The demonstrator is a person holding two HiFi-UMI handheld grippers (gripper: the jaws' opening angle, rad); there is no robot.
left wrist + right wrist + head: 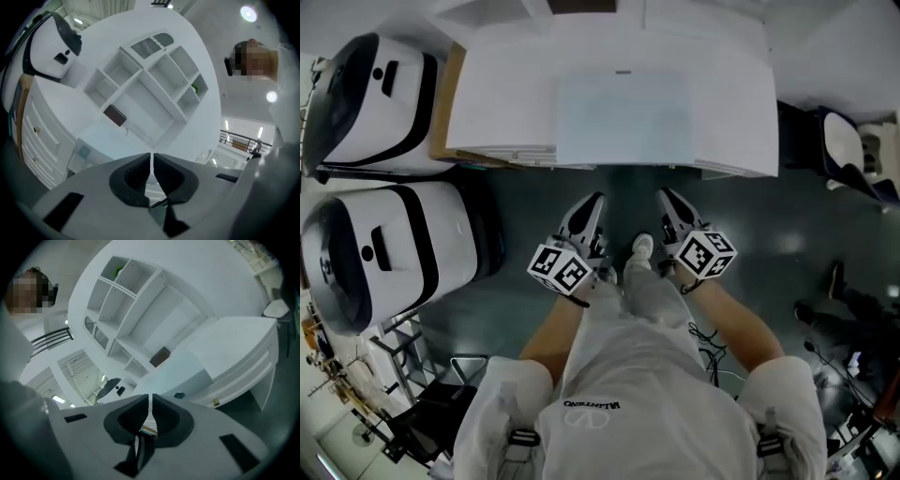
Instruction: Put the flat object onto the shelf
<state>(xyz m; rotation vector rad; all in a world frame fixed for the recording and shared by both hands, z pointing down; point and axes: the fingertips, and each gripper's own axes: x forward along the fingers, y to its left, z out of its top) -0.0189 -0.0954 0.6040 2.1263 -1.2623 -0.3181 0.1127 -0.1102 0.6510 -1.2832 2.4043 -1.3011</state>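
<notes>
The flat object (pixel 622 117) is a pale, translucent sheet that lies on the white desk top (pixel 506 94), near its front edge. It also shows in the left gripper view (pixel 101 143) and the right gripper view (pixel 183 369). Behind the desk stands the white shelf (pixel 154 89) (pixel 136 310) with several open compartments. A small dark brown block (pixel 115 115) (pixel 160 356) lies in its lowest opening. My left gripper (pixel 596 199) (pixel 152 157) and right gripper (pixel 666 194) (pixel 151 398) are side by side below the desk's front edge, short of the sheet. Both are shut with nothing between the pads.
Two white machines with black bands (pixel 375 98) (pixel 384 248) stand at the left. The desk front has drawers with a brass knob (pixel 216 402). A green item (pixel 193 87) sits in an upper compartment. Cables and gear (pixel 853 309) lie on the dark floor at the right.
</notes>
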